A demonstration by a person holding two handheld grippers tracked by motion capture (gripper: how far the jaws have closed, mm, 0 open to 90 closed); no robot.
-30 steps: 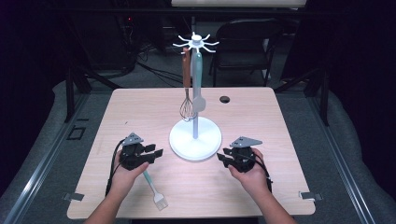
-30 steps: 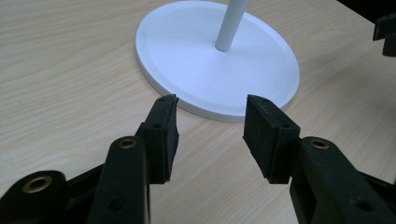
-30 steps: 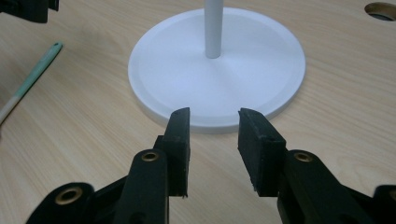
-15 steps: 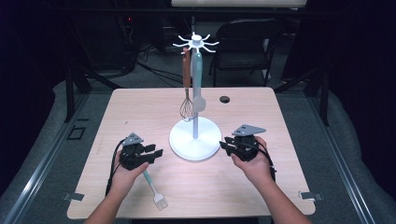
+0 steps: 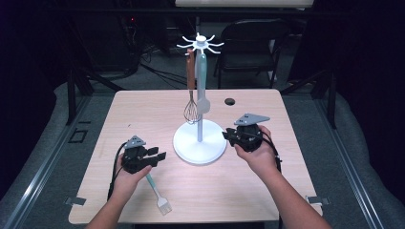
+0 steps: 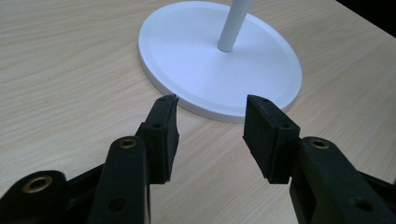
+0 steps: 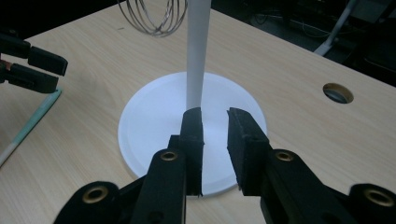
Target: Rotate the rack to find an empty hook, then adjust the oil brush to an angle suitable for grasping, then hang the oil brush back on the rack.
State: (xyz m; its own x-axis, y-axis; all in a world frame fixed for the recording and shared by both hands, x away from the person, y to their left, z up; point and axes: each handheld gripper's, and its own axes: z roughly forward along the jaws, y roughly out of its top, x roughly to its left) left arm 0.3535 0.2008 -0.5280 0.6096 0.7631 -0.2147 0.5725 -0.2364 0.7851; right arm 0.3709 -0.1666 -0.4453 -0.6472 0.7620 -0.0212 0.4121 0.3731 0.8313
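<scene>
Where tools flank it, white stand (image 5: 199,143), whisk-hung.

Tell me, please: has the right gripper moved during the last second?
Yes. The right gripper has gone forward and up, away from the person, and now sits beside the far half of the white stand base.

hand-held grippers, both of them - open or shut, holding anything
Left hand-held gripper: open, jaws wide apart, holding nothing.
Right hand-held gripper: open by a narrow gap, holding nothing.
</scene>
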